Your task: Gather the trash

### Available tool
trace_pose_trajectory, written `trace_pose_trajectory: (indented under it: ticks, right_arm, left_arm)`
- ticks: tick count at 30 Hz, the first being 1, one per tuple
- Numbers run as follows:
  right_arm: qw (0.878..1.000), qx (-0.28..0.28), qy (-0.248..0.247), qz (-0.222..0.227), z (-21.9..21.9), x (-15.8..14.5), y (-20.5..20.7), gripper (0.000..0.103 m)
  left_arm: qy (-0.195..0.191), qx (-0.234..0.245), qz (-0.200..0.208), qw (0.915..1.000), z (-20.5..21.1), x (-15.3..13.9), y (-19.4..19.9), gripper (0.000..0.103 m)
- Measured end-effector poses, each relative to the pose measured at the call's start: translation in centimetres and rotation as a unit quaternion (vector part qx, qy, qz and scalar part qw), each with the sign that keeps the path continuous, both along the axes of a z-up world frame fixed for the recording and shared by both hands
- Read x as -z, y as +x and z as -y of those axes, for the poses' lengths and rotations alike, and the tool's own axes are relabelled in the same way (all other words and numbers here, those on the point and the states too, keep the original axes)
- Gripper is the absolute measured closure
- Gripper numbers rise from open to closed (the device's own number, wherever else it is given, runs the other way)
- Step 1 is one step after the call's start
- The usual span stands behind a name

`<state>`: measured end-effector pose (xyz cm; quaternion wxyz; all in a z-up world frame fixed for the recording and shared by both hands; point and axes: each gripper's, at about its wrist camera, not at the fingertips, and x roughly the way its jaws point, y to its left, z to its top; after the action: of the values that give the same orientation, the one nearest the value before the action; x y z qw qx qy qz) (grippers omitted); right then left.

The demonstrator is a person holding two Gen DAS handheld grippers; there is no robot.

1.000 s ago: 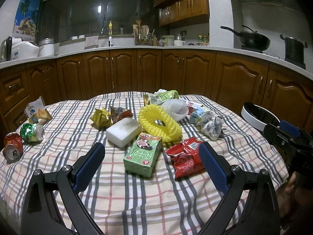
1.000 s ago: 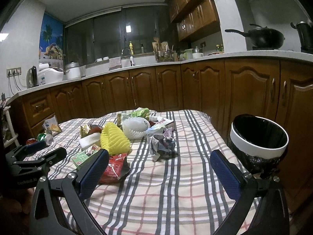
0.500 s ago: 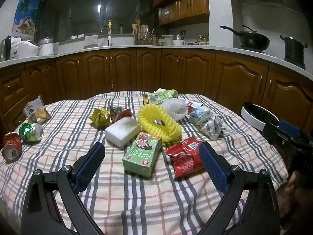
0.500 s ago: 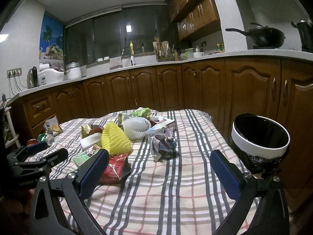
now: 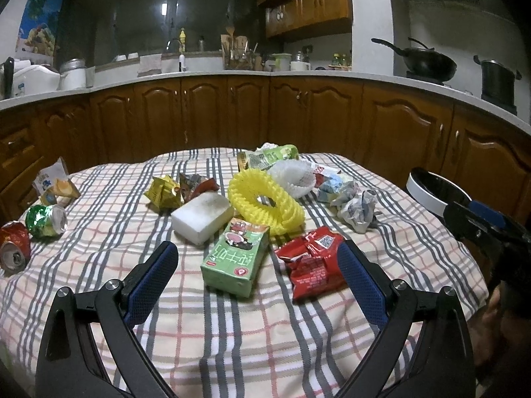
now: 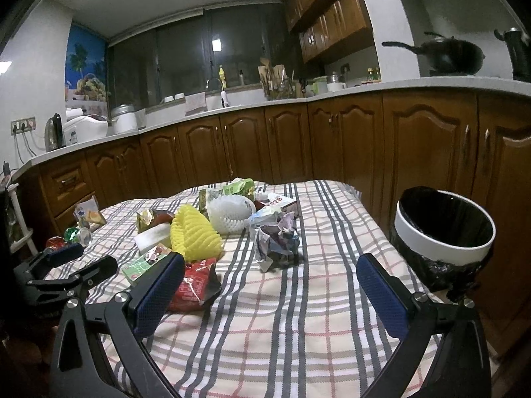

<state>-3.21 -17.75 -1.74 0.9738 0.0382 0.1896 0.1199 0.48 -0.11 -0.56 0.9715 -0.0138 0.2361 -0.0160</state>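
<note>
table (image 5: 265,338) under a plaid cloth, kitchen setting, litter heaped toward its far half. left gripper (image 5: 257,272): jaws wide, holding nothing, poised over the near edge; the green carton (image 5: 236,261) lies between its blue fingers (image 5: 151,280) at 12 o'clock, the red wrapper (image 5: 310,262) just at 1 o'clock, touching neither finger. beyond the carton, at 12 o'clock: white block (image 5: 201,216), touching the yellow foam ring (image 5: 265,206); white foam net (image 5: 292,176) behind the ring; green packet (image 5: 267,157) at the far edge. at 11 o'clock from the block: yellow wrapper (image 5: 164,192) beside a dark crumpled wrapper (image 5: 198,184). at 2 o'clock from the ring: crumpled paper (image 5: 356,208) with smaller scraps just beside it. at 9 o'clock on the table's edge: green can (image 5: 46,220) and red can (image 5: 14,247), both crushed, on their sides, touching; small snack bag (image 5: 54,184) behind them. right gripper (image 6: 270,290): jaws wide, holding nothing, over bare cloth, the crumpled paper (image 6: 278,240) at 12 o'clock ahead of it, the red wrapper (image 6: 195,285) partly behind its left finger. bin (image 6: 443,235), black liner, white rim, stands off the table at 2 o'clock from the right gripper, open, its contents not visible.
</note>
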Motion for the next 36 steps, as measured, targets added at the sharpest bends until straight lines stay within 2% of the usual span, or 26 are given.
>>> trace_pose_trajectory:
  ticks: [10, 14, 17, 25, 28, 30, 33, 34, 35, 36]
  right_arm:
    - [0.998, -0.017, 0.036, -0.046, 1.2, 0.1, 2.8, 0.001]
    - [0.996, -0.028, 0.048, -0.073, 1.6, 0.2, 4.7, 0.008]
    - [0.993, -0.031, 0.059, -0.097, 2.0, 0.5, 6.5, 0.016]
    - [0.985, -0.049, 0.065, -0.155, 1.4, 1.9, 11.0, 0.019]
    - [0.981, -0.052, 0.058, -0.179, 1.0, 2.8, 13.0, 0.020]
    - [0.978, -0.054, 0.061, -0.194, 0.9, 3.5, 14.1, 0.025]
    - [0.973, -0.056, 0.063, -0.213, 0.9, 4.4, 15.1, 0.047]
    - [0.972, -0.059, 0.067, -0.218, 0.9, 4.7, 15.3, 0.060]
    - [0.971, -0.062, 0.073, -0.219, 1.1, 4.8, 15.4, 0.063]
    - [0.972, -0.063, 0.075, -0.216, 1.2, 4.8, 15.3, 0.065]
  left_arm:
    - [-0.027, 0.058, -0.040, 0.9971, 0.9, 0.5, 2.0, 0.005]
    - [-0.031, 0.082, -0.059, 0.9944, 1.7, 0.6, 3.2, 0.005]
    - [-0.027, 0.095, -0.072, 0.9925, 2.4, 0.7, 4.1, 0.005]
    - [0.003, 0.108, -0.118, 0.9871, 4.3, 2.2, 6.1, 0.006]
    - [0.009, 0.109, -0.135, 0.9847, 4.5, 2.9, 6.8, 0.016]
    - [0.008, 0.110, -0.145, 0.9832, 4.4, 3.3, 7.4, 0.026]
    - [-0.001, 0.118, -0.156, 0.9807, 4.2, 3.7, 7.8, 0.042]
    - [-0.003, 0.121, -0.158, 0.9800, 4.2, 3.9, 7.9, 0.051]
    - [-0.005, 0.127, -0.158, 0.9792, 4.2, 3.9, 8.0, 0.059]
    - [-0.003, 0.129, -0.159, 0.9789, 4.2, 4.0, 8.1, 0.059]
